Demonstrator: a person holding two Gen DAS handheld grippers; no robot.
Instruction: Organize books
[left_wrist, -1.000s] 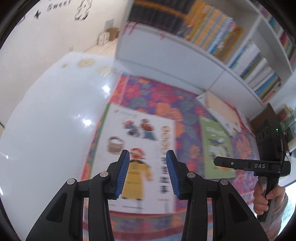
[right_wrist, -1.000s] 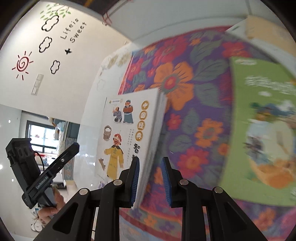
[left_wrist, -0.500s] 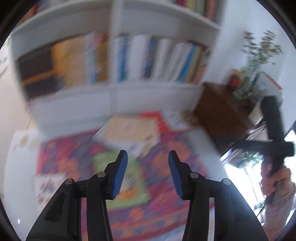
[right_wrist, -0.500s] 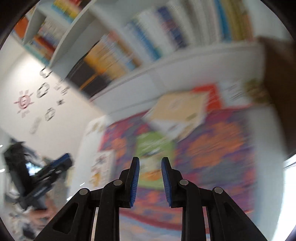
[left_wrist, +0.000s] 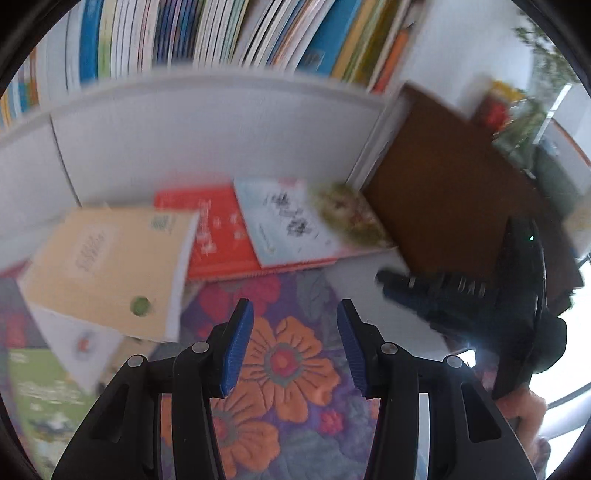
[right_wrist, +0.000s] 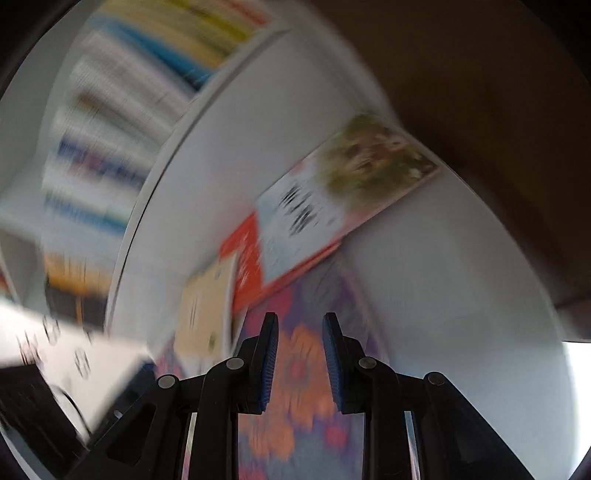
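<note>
My left gripper (left_wrist: 293, 347) hangs open over a flowered rug (left_wrist: 284, 369) with nothing between its blue pads. Beyond it, against the shelf base, lie a cream book (left_wrist: 107, 266), a red book (left_wrist: 218, 236) and a pale book with a green picture (left_wrist: 295, 221). A green book (left_wrist: 33, 398) lies at the lower left. My right gripper (right_wrist: 299, 354) stands narrowly open and empty above the same rug (right_wrist: 303, 406). In its blurred view the pale book (right_wrist: 332, 206), red book (right_wrist: 243, 258) and cream book (right_wrist: 203, 306) lie ahead.
A white bookshelf (left_wrist: 221, 33) packed with upright books fills the back. A brown cabinet (left_wrist: 443, 192) stands to the right of the books, with plants (left_wrist: 535, 74) behind it. A person's hand (left_wrist: 524, 410) holds the right device at the right edge.
Both views have swung away from the white cartoon book at the rug's left end to the books lying by the shelf and cabinet. The left jaws stand slightly wider.
</note>
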